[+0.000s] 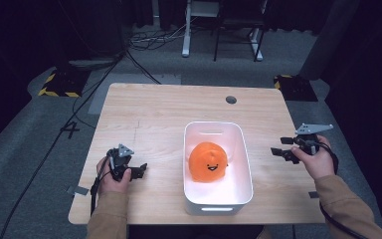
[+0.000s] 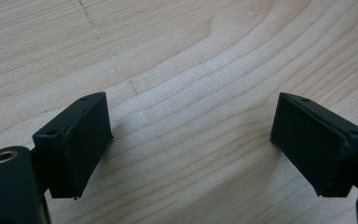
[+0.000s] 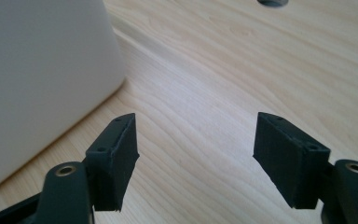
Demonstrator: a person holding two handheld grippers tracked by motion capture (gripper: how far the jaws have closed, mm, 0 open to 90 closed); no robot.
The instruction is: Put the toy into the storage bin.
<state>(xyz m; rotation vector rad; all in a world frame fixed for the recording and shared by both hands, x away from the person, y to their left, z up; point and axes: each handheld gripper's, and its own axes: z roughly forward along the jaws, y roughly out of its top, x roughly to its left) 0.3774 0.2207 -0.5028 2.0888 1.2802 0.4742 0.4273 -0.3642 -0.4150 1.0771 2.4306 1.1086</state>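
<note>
An orange round plush toy (image 1: 208, 161) with a smiling face lies inside a white plastic bin (image 1: 243, 149) at the middle of the wooden table (image 1: 154, 114). My left gripper (image 1: 138, 171) rests low over the table left of the bin, open, with bare wood between its jaws (image 2: 191, 140). My right gripper (image 1: 281, 147) hovers to the right of the bin, open and empty (image 3: 196, 154). The bin's white wall (image 3: 42, 79) stands close on the left in the right gripper view.
A round cable hole (image 1: 231, 99) sits in the table's far side, also seen as a grey hole (image 3: 272, 3). Beyond the table are a desk frame (image 1: 186, 30), floor cables (image 1: 149, 40) and yellow-black striped bases (image 1: 59, 84).
</note>
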